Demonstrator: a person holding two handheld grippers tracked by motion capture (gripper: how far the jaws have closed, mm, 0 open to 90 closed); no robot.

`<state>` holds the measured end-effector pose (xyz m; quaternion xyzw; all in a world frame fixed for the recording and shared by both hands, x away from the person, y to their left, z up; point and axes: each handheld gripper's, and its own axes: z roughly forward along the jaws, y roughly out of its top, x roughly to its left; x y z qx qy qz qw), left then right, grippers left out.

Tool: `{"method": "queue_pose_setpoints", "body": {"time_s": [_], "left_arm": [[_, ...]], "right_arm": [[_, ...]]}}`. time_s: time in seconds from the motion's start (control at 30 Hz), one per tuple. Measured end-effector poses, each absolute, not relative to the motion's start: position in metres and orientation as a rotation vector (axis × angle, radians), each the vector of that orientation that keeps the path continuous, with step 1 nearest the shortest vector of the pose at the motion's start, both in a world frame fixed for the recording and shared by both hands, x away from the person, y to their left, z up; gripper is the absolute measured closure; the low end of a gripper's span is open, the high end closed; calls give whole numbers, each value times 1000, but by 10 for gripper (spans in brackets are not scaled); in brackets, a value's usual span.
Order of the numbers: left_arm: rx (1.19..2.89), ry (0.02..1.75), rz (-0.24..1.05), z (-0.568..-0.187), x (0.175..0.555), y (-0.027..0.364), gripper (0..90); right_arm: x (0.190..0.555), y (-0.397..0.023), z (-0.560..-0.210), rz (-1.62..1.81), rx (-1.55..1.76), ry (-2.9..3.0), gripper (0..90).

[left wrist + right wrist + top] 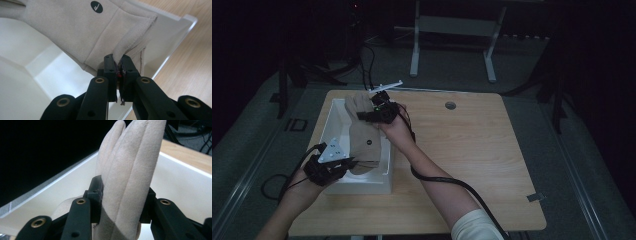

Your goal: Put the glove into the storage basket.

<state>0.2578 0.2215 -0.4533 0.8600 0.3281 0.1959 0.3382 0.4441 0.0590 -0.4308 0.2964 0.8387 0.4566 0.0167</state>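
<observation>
Dim room, wooden table (472,165) lit from above. A white rectangular bin (332,117) sits at the table's left side. A beige suede-like work glove (364,135) is stretched over it, held at both ends, fingers toward the far end, cuff toward the person.

Left claw (118,65): jaws pressed nearly together, pinching the hem of the glove's cuff (130,37); a few loose threads hang between the pads. In the high view this claw (346,164) sits at the near right part of the bin, a grey three-cornered plate on top.

Right claw (124,195): jaws partly apart, closed on the glove's bunched fingers (130,157), which stand up between the pads. In the high view it (371,111) is over the far part of the bin.

Progress, as I judge it: pickup is done, and the glove is already carried to the bin and hangs over the opening, mostly inside the rim's outline. Whether any of it touches the bin floor I cannot tell. Left to do: lower it in, let go with both claws, draw the hands away.

Markings: one small black oval patch (96,6) on the glove near the cuff, with a pale tick-like or slanted mark in it; too small to read as letters. No other writing is legible on the bin, table or claws.
</observation>
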Motion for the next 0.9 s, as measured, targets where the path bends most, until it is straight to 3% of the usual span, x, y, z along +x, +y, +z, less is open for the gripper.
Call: {"method": "queue_pose_setpoints", "body": {"time_s": [0.27, 0.73, 0.83, 0.9], "left_arm": [[2252, 899, 503, -473, 259, 227, 861], [2257, 911, 480, -493, 263, 225, 859], [2269, 929, 416, -496, 266, 226, 844], [2295, 920, 419, -498, 267, 224, 764]], "right_arm": [[446, 59, -452, 1340, 944, 2653, 639], [446, 68, -454, 1172, 871, 2719, 617], [448, 69, -454, 1163, 876, 2717, 536], [448, 69, -453, 1171, 877, 2700, 447]]}}
